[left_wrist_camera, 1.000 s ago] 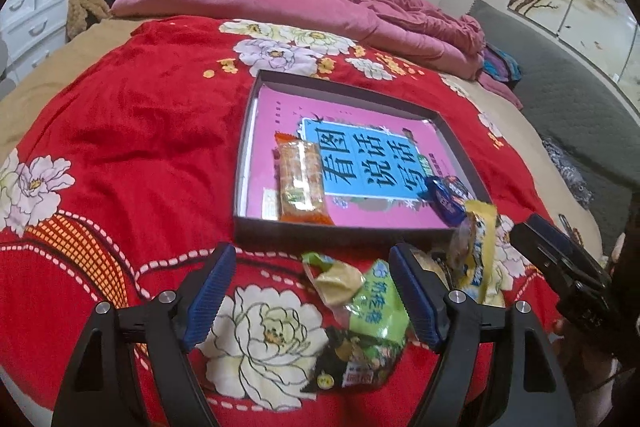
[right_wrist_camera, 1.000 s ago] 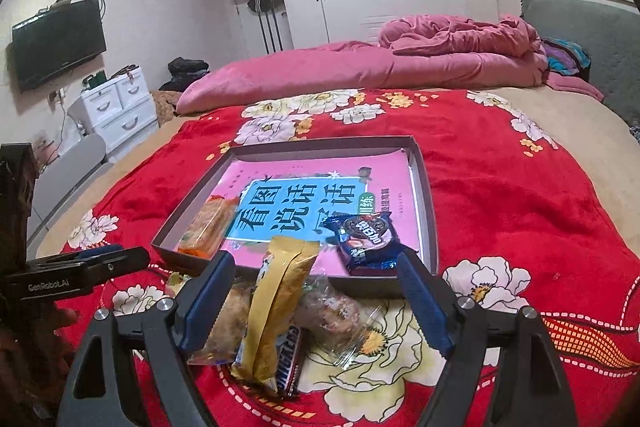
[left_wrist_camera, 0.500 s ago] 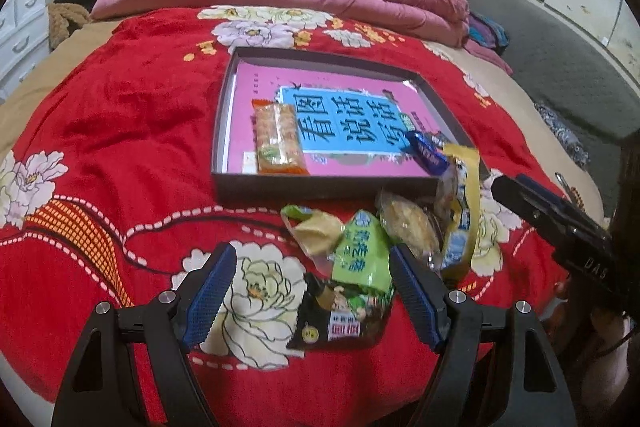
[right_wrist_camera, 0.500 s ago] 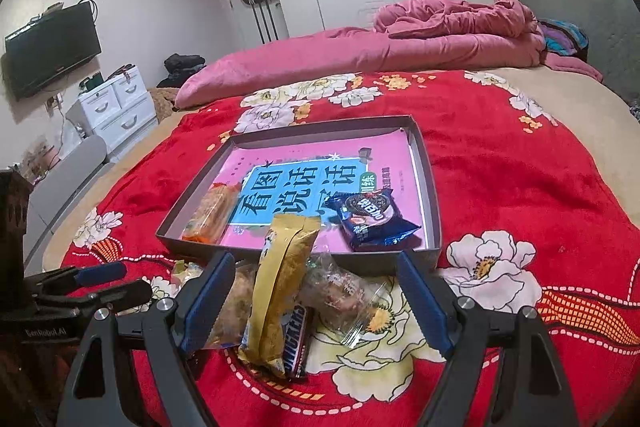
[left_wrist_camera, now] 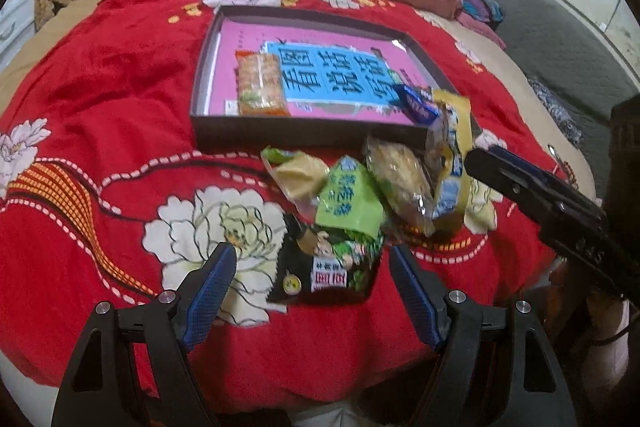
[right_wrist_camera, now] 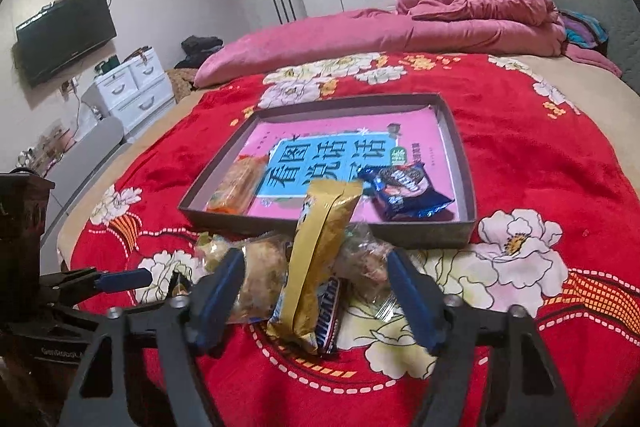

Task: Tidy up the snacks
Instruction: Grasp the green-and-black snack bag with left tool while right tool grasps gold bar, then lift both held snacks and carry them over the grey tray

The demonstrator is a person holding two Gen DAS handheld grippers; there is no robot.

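Snacks heaped lower centre of frame, just before tray (right_wrist_camera: 464,163). Right gripper (right_wrist_camera: 316,291) closing around upright gold packet (right_wrist_camera: 320,247), pads not yet touching. Packet light, crinkly, slippery; pinch mid-body, gently. Left gripper (left_wrist_camera: 312,283) wide open, empty, over dark packet (left_wrist_camera: 328,267).

One tray (left_wrist_camera: 312,141) holds two snack packets (left_wrist_camera: 260,85); six more packets (left_wrist_camera: 348,205) lie outside.
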